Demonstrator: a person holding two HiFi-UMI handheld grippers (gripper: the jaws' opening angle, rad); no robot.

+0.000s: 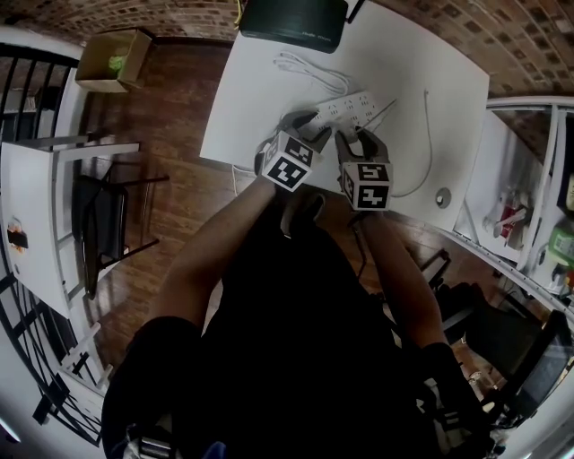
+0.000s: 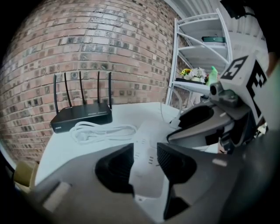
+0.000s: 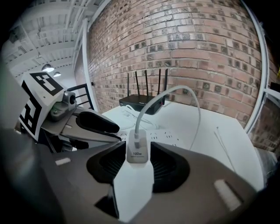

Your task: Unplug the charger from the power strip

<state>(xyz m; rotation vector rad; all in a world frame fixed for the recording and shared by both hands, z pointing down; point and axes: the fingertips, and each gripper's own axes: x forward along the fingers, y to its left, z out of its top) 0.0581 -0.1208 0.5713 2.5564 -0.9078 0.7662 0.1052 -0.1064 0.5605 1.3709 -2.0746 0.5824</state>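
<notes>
A white power strip (image 1: 354, 106) lies on the white table (image 1: 269, 108). A white charger (image 3: 137, 151) marked 100W stands plugged into it, and its white cable (image 3: 175, 94) arcs up and away to the right. My right gripper (image 3: 139, 164) is open, with the charger between its pads and thin gaps on both sides. My left gripper (image 2: 145, 159) is open and straddles the strip's near end (image 2: 146, 151); I see no pad pressing on it. The two grippers sit side by side, left (image 1: 303, 125) and right (image 1: 363, 139).
A black router (image 1: 291, 22) with antennas stands at the table's far edge. The strip's coiled white cord (image 1: 309, 70) lies in front of it. A small round disc (image 1: 443, 197) lies at the right. A white shelf rack (image 1: 529, 206) stands to the right, and a cardboard box (image 1: 112, 58) sits on the floor at the left.
</notes>
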